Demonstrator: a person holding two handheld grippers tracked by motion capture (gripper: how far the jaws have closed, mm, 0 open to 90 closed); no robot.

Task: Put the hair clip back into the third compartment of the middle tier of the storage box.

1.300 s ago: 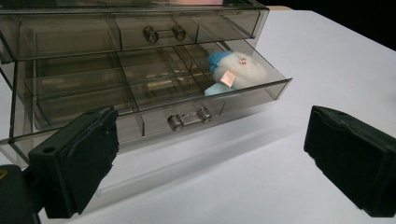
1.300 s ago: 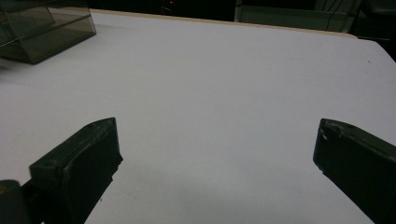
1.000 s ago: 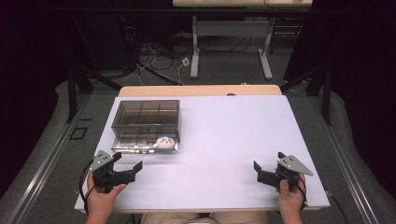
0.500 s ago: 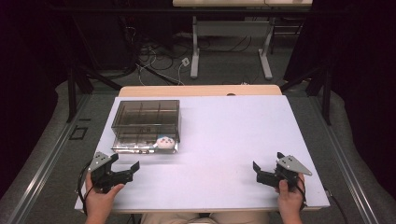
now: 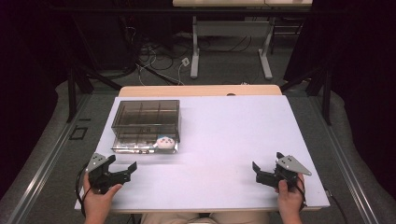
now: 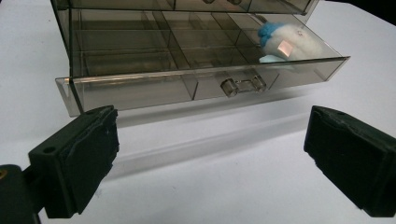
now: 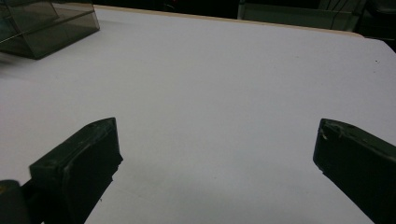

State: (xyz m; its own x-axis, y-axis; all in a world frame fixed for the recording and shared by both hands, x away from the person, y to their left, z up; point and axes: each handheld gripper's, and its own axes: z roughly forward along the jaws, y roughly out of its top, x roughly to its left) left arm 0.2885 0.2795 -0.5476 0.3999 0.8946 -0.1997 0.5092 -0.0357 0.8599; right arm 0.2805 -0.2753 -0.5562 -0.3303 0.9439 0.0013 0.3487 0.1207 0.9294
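Note:
A smoky clear drawer box point(image 5: 145, 117) stands at the table's left. Its bottom drawer point(image 6: 205, 84) is pulled out toward me, and a small white toy with blue on it point(image 5: 163, 141) point(image 6: 284, 43) lies in the drawer's right front compartment. The drawer has a clear handle point(image 6: 242, 85) on its front. My left gripper point(image 5: 123, 164) point(image 6: 210, 158) is open and empty. It sits low on the table just in front of the drawer and faces it. My right gripper point(image 5: 267, 161) point(image 7: 215, 163) is open and empty near the front right, over bare tabletop.
The white tabletop point(image 5: 233, 135) stretches wide between the box and the right gripper. A wooden strip point(image 5: 201, 90) runs along its far edge. One corner of the box point(image 7: 46, 23) appears at the upper left of the right gripper view. Dark floor, cables and table legs lie beyond.
My left gripper has drifted slightly left and back from the drawer. The right gripper has hardly moved. Both stay open.

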